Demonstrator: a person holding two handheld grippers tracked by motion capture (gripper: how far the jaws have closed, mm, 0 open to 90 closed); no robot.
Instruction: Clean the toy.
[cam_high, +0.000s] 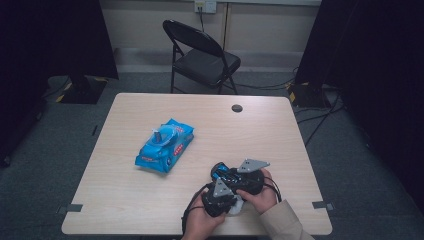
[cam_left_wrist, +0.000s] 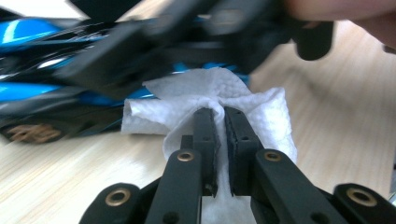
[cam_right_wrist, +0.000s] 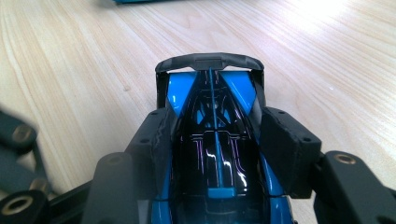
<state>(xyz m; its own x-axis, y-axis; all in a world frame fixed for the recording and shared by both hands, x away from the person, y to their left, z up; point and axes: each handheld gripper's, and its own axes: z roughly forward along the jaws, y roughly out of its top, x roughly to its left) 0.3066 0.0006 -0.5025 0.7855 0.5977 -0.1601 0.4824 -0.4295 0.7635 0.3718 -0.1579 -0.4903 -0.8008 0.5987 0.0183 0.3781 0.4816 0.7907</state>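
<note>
A blue and black toy car sits between the jaws of my right gripper, whose pads press its two sides just above the table. In the high view the car pokes out of the right gripper near the table's front edge. My left gripper is shut on a crumpled white wipe, which it holds against the car's side. From above, the left gripper and the wipe lie just in front of the car. Both hands are close together.
A blue pack of wipes with a raised lid lies left of the middle of the wooden table. A dark cable hole is at the far edge. A black folding chair stands behind the table.
</note>
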